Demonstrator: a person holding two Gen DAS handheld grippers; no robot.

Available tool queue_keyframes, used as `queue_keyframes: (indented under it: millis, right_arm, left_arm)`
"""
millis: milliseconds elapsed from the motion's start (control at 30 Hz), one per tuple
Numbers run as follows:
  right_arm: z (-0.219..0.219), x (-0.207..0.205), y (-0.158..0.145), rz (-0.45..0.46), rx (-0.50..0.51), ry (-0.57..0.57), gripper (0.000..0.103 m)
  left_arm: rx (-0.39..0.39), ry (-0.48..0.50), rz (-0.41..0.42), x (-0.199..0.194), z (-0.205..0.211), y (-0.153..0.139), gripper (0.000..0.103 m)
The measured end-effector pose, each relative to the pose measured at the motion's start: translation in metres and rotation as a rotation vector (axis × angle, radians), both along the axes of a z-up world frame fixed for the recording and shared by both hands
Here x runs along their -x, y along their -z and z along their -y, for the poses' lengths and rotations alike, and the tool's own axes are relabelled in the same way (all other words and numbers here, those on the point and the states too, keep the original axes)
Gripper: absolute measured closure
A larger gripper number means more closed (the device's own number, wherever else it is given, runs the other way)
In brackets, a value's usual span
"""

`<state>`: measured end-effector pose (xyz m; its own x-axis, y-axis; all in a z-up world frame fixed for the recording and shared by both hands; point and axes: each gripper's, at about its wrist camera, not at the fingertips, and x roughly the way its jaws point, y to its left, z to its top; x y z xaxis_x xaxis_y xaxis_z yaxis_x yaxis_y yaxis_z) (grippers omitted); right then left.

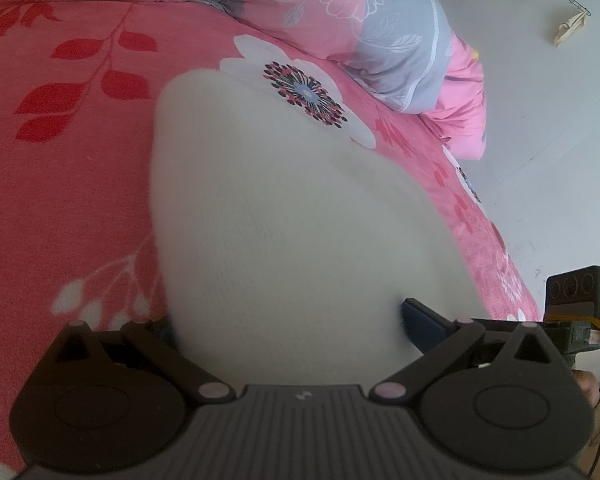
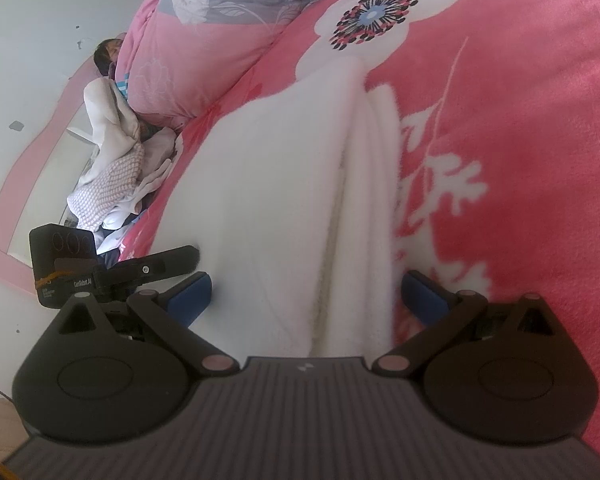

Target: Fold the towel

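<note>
The left gripper (image 1: 288, 320) has its fingers spread wide, the white towel (image 1: 284, 216) bulging between them and hiding the left pad; whether they grip it I cannot tell. The right gripper (image 2: 306, 292) is likewise wide open, its blue pads (image 2: 190, 298) on either side of the towel (image 2: 284, 200), not pressing it. Both grippers point forward, low over the bed (image 1: 60, 184). The towel lies folded on the pink flowered blanket (image 2: 520, 140), layered edges at its right side.

Both your wrist cameras look forward, close over the bed (image 1: 68, 184), sharing the white towel (image 1: 284, 216) and pink quilt (image 2: 204, 40).
</note>
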<state>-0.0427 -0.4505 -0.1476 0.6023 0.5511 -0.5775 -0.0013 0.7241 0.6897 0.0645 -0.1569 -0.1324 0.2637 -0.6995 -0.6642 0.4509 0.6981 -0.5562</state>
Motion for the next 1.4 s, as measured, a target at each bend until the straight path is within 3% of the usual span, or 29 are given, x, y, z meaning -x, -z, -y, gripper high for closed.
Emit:
queue_keyframes:
  millis: [300,533,833,1167,1400]
  right_arm:
    - [0.003,-0.001,0.0,0.013,-0.037,-0.042,0.001]
    - [0.002,-0.025,0.003,0.03,-0.104,-0.138,0.0]
    - [0.006,-0.042,0.0,-0.011,-0.162,-0.155,0.001]
    - [0.007,-0.037,-0.006,0.002,-0.115,-0.096,0.001]
    - [0.021,-0.02,-0.022,0.023,-0.007,0.005,0.001]
  left_arm:
    - [-0.007,0.024,-0.005,-0.002,0.001,-0.001,0.0]
    - [-0.017,0.042,-0.009,-0.005,0.002,-0.002,0.0]
    - [-0.011,0.056,-0.003,-0.004,0.001,-0.002,0.0]
    - [-0.005,0.076,0.004,-0.003,-0.001,-0.001,0.0]
    - [0.041,0.093,0.013,-0.003,-0.008,0.004,0.0]
